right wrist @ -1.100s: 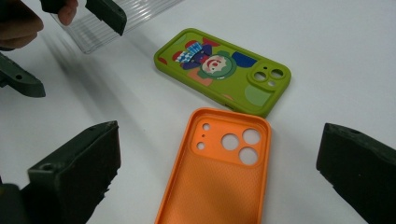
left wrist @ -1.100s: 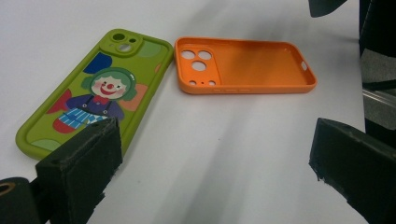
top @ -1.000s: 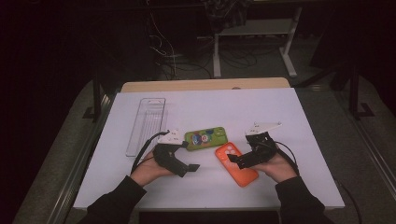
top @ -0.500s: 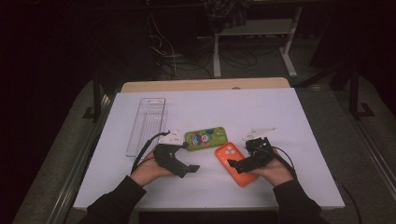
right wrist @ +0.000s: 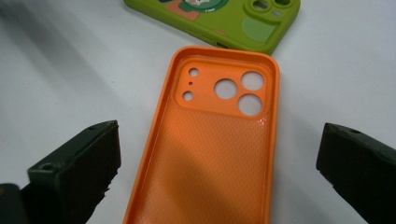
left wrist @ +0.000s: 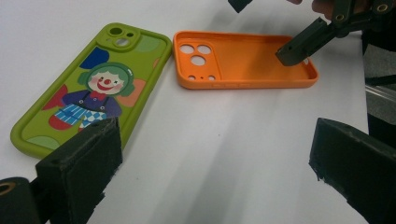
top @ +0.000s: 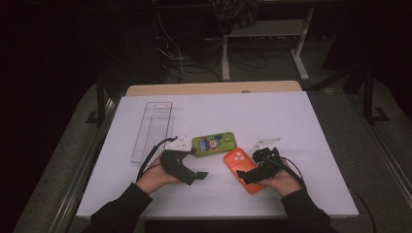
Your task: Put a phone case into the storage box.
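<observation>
Lying on the white table [top: 311, 126] in a dark room — orange case [top: 243, 167], green case [top: 214, 144] — both grippers' jaws wide.

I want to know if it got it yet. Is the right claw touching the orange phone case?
Cannot tell. In the left gripper view, one jaw of the right claw overlaps the orange phone case, but contact isn't plain.

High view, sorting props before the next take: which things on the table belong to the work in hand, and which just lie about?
In hand:
- orange silicone phone case, lying hollow side up
- right gripper, open above it

Lying about:
- green clown-print phone case
- clear plastic tray
- left gripper, open, over bare table
</observation>
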### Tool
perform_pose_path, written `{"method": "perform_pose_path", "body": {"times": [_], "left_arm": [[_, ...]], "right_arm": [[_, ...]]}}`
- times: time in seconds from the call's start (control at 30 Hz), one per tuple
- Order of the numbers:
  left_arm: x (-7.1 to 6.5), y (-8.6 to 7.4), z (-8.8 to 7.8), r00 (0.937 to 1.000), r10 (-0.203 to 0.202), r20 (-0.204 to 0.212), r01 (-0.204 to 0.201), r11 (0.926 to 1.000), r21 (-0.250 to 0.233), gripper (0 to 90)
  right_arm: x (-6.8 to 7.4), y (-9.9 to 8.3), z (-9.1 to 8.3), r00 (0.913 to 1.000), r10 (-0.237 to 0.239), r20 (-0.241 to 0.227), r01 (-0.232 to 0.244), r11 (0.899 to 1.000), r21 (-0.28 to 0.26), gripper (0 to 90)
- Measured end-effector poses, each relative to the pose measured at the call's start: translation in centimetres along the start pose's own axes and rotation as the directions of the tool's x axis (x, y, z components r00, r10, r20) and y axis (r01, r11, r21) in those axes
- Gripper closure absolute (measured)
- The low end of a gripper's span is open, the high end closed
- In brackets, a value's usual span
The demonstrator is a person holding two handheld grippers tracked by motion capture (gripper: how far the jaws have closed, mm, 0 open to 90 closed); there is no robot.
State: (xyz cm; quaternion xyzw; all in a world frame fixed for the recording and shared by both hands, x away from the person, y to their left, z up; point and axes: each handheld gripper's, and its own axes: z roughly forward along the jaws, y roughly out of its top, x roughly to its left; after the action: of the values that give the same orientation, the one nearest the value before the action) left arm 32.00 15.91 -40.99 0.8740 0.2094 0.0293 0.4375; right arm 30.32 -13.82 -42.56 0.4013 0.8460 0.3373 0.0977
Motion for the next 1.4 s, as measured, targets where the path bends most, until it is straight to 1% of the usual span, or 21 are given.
{"method": "perform_pose_path", "body": {"times": [0.1, 0.17, 0.4, 0.5, 0.63, 0.7, 1.03, 1.13, 1.17, 1.27, 1.4], "left_arm": [[0.0, 0.0, 0.0, 1.0000, 0.001, -0.002, -0.001, 1.0000, 0.000, 2.0], [0.0, 0.0, 0.0, 1.0000, -0.002, -0.001, 0.002, 1.0000, 0.000, 2.0], [0.0, 0.0, 0.0, 1.0000, 0.005, -0.003, -0.005, 1.0000, 0.004, 2.0], [0.0, 0.0, 0.0, 1.0000, 0.005, -0.003, -0.005, 1.0000, 0.006, 2.0], [0.0, -0.1, 0.1, 1.0000, 0.005, -0.004, -0.005, 1.0000, 0.007, 2.0], [0.0, -0.1, 0.1, 1.0000, 0.007, -0.006, -0.007, 0.9999, 0.008, 2.0], [-0.1, -0.1, 0.1, 0.9999, 0.008, -0.008, -0.008, 0.9999, 0.012, 2.0], [-0.1, -0.1, 0.2, 0.9999, 0.007, -0.008, -0.007, 0.9999, 0.014, 2.0], [-0.1, -0.1, 0.2, 0.9999, 0.008, -0.008, -0.008, 0.9999, 0.015, 2.0], [-0.1, -0.1, 0.1, 0.9999, 0.011, -0.010, -0.011, 0.9998, 0.015, 2.0], [-0.1, -0.1, 0.2, 0.9999, 0.011, -0.010, -0.011, 0.9998, 0.015, 2.0]], "right_arm": [[0.1, -0.2, 0.2, 0.9999, 0.013, 0.001, -0.013, 1.000, 0.005, 0.0], [0.3, -0.3, 0.5, 1.0000, 0.005, 0.002, -0.005, 1.000, 0.017, 0.0], [0.6, -0.5, 1.1, 1.0000, 0.009, 0.002, -0.009, 0.999, 0.035, 0.0], [0.7, -0.6, 1.4, 1.0000, 0.008, 0.005, -0.009, 0.998, 0.062, 0.0], [0.8, -0.7, 1.8, 0.9999, 0.007, 0.009, -0.008, 0.997, 0.071, 0.0], [0.8, -0.7, 1.9, 0.9999, -0.003, 0.011, 0.002, 0.997, 0.079, 0.0], [0.9, -0.8, 2.2, 0.9998, 0.003, 0.021, -0.005, 0.996, 0.088, 3.5], [1.0, -0.8, 2.1, 0.9994, -0.007, 0.034, 0.004, 0.996, 0.087, 6.0], [1.0, -0.8, 2.2, 0.9990, -0.017, 0.041, 0.014, 0.996, 0.085, 6.8], [1.3, -0.9, 2.2, 0.9974, -0.034, 0.064, 0.028, 0.995, 0.095, 9.1], [1.4, -0.9, 2.1, 0.9968, -0.039, 0.070, 0.032, 0.995, 0.096, 10.4]]}}
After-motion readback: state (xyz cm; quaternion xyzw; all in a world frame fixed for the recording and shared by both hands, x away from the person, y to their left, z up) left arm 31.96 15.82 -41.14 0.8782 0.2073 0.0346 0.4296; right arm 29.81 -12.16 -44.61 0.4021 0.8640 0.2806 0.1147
